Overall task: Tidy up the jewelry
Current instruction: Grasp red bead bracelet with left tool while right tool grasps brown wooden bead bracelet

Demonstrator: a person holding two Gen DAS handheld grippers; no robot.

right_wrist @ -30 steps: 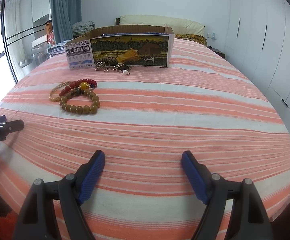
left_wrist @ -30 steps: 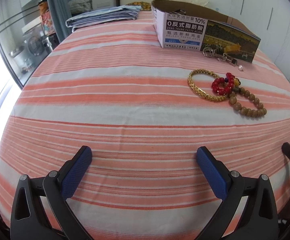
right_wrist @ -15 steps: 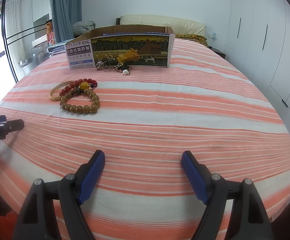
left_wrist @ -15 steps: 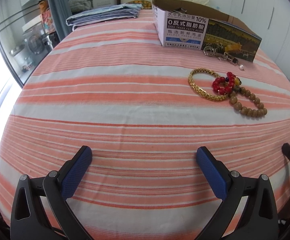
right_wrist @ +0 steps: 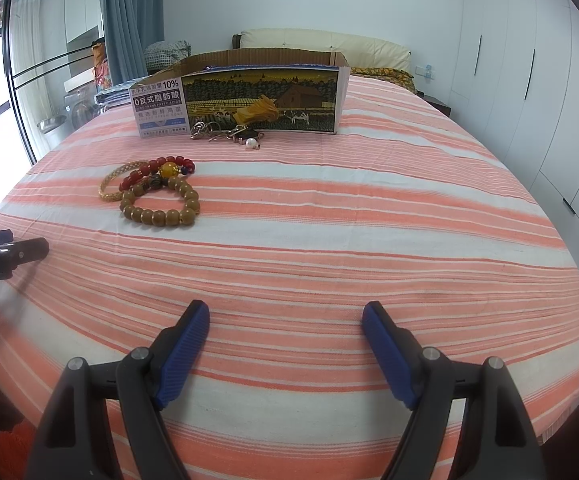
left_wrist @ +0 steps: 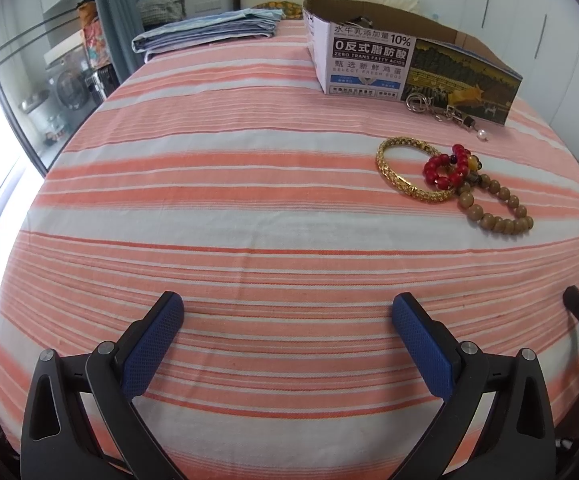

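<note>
Left gripper (left_wrist: pixel 288 306) hangs over the near part of the striped bedspread (left_wrist: pixel 217 184), blue pads wide apart, nothing btwn them. Right gripper (right_wrist: pixel 285 316) likewise: jaws spread wide, empty, only cloth underneath.

Jewelry sits in a small cluster mid-bed, well apart from both grippers. Gold bangle (left_wrist: pixel 399 174) lies flat; red bead bracelet (left_wrist: pixel 443 168) rests partly on/inside its right side, w/ an amber bead (right_wrist: pixel 168 169) at one end. Brown wooden bead bracelet (left_wrist: pixel 497 210) lies just beside these on the nearer side, touching the red one.

Farther back, the open cardboard box (right_wrist: pixel 249 96) w/ a farm picture and Chinese print stands on the bed. Right at its front wall: a keyring bunch (right_wrist: pixel 225 132) w/ metal loops, a white pearl (right_wrist: pixel 252 143) and a yellow tassel (right_wrist: pixel 259 112) leaning on the box face.

Folded blue-grey bedding (left_wrist: pixel 209 30) lies at the far left edge, near the curtain (right_wrist: pixel 131 16). White wardrobe doors (right_wrist: pixel 529 80) along the right wall.
</note>
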